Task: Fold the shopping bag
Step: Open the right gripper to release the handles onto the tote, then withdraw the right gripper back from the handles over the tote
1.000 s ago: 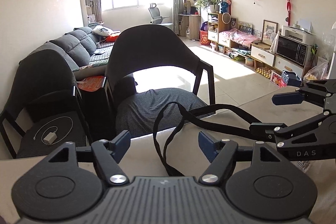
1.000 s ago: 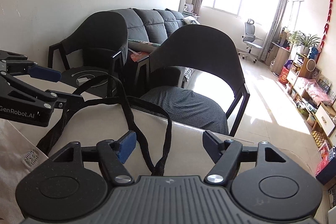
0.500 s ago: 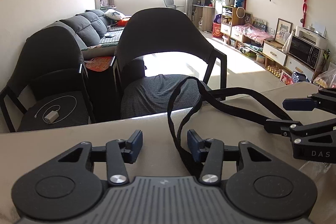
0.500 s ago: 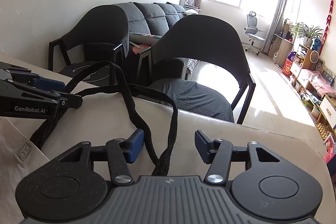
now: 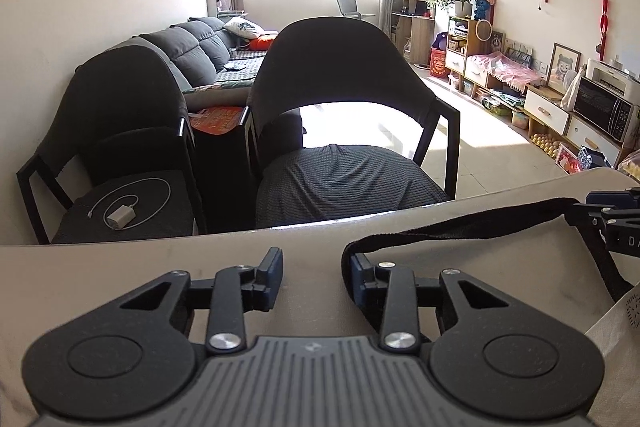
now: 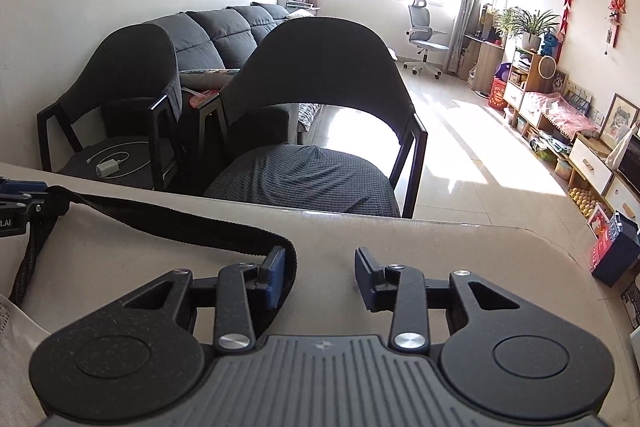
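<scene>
Two claws work the black strap [image 5: 460, 227] of the shopping bag [image 5: 616, 323], whose cloth lies lower right on the table [image 5: 120, 267]; left gripper [image 5: 316, 277] closing, right gripper [image 6: 320, 277] part-open, neither visibly pinching. Best keep the strap taut and flat before folding

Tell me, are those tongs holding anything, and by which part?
Neither pinches anything. The bag's black strap is only hooked round one finger of each: left tongs, jaws closing, and right tongs, jaws apart.
</scene>
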{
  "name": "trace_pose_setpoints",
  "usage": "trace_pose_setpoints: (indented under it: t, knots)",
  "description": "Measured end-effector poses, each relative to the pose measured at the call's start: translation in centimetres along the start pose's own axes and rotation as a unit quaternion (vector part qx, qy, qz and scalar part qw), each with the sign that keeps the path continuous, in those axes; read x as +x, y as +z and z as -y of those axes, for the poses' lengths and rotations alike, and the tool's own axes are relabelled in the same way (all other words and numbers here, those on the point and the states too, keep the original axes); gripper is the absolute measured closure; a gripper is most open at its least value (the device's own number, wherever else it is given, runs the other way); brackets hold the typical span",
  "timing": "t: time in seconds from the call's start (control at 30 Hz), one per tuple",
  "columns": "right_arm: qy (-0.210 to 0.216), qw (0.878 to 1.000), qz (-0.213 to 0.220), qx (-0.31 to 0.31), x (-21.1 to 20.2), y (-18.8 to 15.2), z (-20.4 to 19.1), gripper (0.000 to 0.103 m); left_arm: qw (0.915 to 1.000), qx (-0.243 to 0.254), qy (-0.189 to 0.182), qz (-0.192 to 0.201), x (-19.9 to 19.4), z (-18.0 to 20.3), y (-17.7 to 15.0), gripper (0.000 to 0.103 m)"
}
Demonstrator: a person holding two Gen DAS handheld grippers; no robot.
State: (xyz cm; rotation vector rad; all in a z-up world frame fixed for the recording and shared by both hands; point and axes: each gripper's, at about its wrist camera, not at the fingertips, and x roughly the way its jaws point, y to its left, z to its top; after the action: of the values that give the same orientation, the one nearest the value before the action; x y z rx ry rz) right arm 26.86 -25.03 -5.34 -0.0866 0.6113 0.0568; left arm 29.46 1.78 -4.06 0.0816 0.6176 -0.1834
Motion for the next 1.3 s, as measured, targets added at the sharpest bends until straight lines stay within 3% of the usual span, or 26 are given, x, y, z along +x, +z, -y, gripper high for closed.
trace_pose_setpoints:
  t: [0.13, 0.3, 0.47, 0.77, 0.87, 1.13, 1.23, 1.3]
  knots:
    - [0.000, 1.000, -0.003, 0.002, -0.1, -0.1, 0.7, 0.055, 1.0000, -0.001, -0.005, 0.000, 0.0, -0.3, 0.0, 0.063]
    - [-0.005, 1.000, -0.002, -0.003, -0.2, 0.0, 0.5, 0.054, 1.0000, 0.000, -0.003, 0.000, 0.0, -0.3, 0.0, 0.061]
    - [-0.012, 0.999, 0.002, -0.037, -0.5, 0.0, -0.7, 0.057, 0.9999, 0.008, 0.009, 0.000, 0.1, 0.1, 0.0, 0.055]
    - [0.015, 0.999, 0.009, -0.039, -1.0, 0.3, -1.0, 0.071, 0.9999, 0.007, -0.012, -0.001, 0.1, 0.4, -0.1, 0.057]
    - [0.026, 0.999, 0.010, -0.035, -1.2, 0.5, -1.0, 0.071, 0.9998, 0.004, -0.021, 0.001, 0.0, 0.5, -0.1, 0.062]
    - [0.048, 0.998, 0.001, -0.034, -1.4, 0.7, -1.1, 0.071, 0.9993, 0.002, -0.038, -0.001, -0.3, 0.7, 0.0, 0.062]
    - [0.053, 0.998, 0.004, -0.032, -1.6, 0.8, -1.3, 0.071, 0.9990, 0.002, -0.045, -0.001, -0.3, 0.9, 0.0, 0.060]
    - [0.058, 0.998, 0.004, -0.031, -1.8, 0.9, -1.3, 0.069, 0.9988, 0.003, -0.048, -0.003, -0.4, 1.0, 0.0, 0.053]
